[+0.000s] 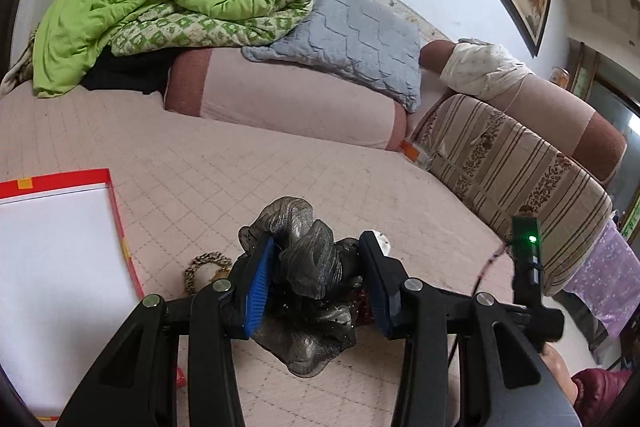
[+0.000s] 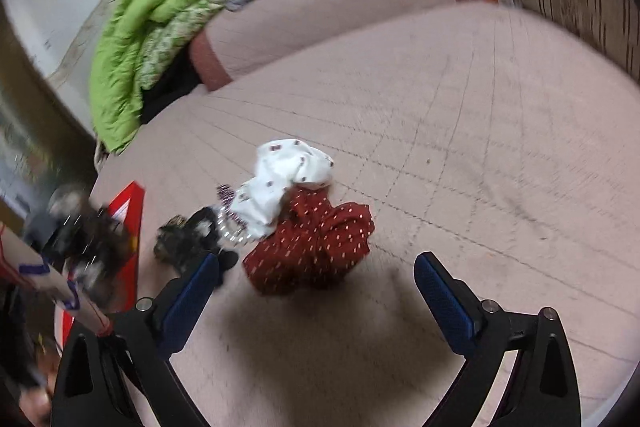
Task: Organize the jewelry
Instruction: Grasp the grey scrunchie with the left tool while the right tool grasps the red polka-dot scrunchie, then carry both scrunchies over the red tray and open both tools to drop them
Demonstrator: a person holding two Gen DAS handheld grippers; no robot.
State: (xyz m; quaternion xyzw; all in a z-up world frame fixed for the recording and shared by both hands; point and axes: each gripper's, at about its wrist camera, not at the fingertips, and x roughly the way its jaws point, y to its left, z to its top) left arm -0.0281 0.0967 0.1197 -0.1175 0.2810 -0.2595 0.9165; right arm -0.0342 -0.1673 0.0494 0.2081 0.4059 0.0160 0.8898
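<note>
L gripper (image 1: 316, 281) was clamped on a grey-brown gauzy scrunchie (image 1: 310, 267), blue pads pressed into it from both sides, bottom centre of the left wrist view. A gold braided hair tie (image 1: 208, 269) lay just left of it on the pink quilted cover (image 1: 240, 163); red-rimmed white box (image 1: 56, 247) at lower left edge.

R gripper (image 2: 316, 291) had jaws wide apart, nothing btwn them, bottom of the right wrist view. Just above: red dotted scrunchie (image 2: 316, 247), touching a white printed scrunchie (image 2: 288, 183), w/ a beaded bracelet (image 2: 234, 227) and a dark scrunchie (image 2: 188, 239) to the left, mid-frame. View blurred.
</note>
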